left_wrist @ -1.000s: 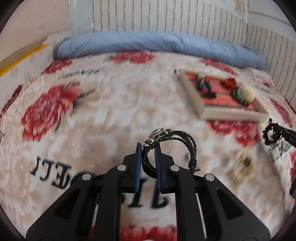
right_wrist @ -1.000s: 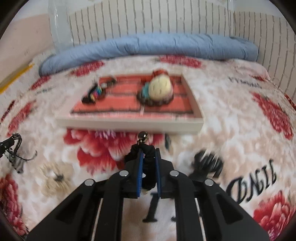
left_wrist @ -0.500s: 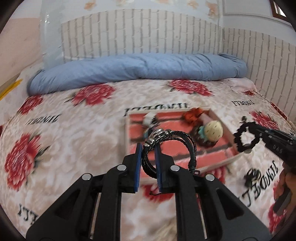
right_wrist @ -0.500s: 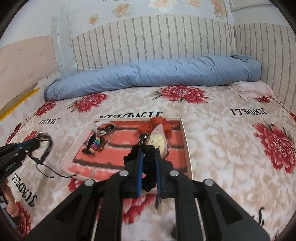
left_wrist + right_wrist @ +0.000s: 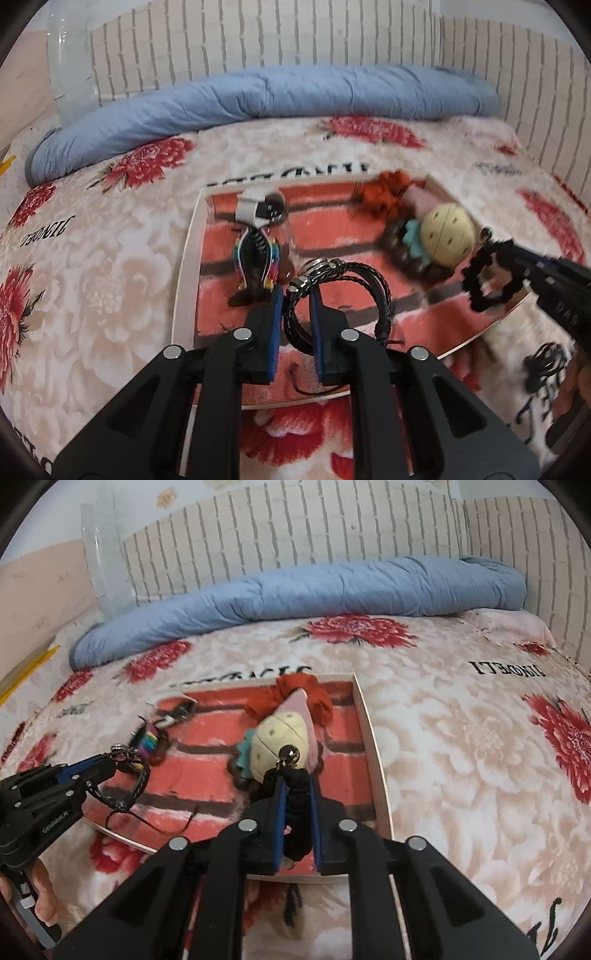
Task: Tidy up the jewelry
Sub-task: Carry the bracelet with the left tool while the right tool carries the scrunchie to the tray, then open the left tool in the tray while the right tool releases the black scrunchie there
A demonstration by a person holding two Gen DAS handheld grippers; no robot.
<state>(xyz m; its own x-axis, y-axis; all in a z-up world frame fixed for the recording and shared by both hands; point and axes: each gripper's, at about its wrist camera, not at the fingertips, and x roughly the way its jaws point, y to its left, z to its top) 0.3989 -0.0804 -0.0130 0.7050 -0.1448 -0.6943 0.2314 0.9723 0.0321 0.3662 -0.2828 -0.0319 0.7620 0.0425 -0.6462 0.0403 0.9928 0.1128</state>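
Holding a braided black bracelet (image 5: 334, 295) clamped by its cord, the left gripper (image 5: 295, 295) hangs above the tray (image 5: 186, 266). The right gripper (image 5: 295, 786) pinches a black scrunchie (image 5: 295, 805). Both items appear light and limp; grip the band, not the clasp.

Setting I'm operating over is a home bedroom: the work surface is a bed (image 5: 461, 738) covered by a plush cream blanket (image 5: 110, 266) printed with red flowers and black lettering. A rolled blue quilt (image 5: 295, 590) lies along the bed's far edge, against a wall (image 5: 295, 528) papered in a white brick pattern, with a peach-painted wall at the left. A shallow tray (image 5: 376, 760) with a red brick-print base sits mid-bed.
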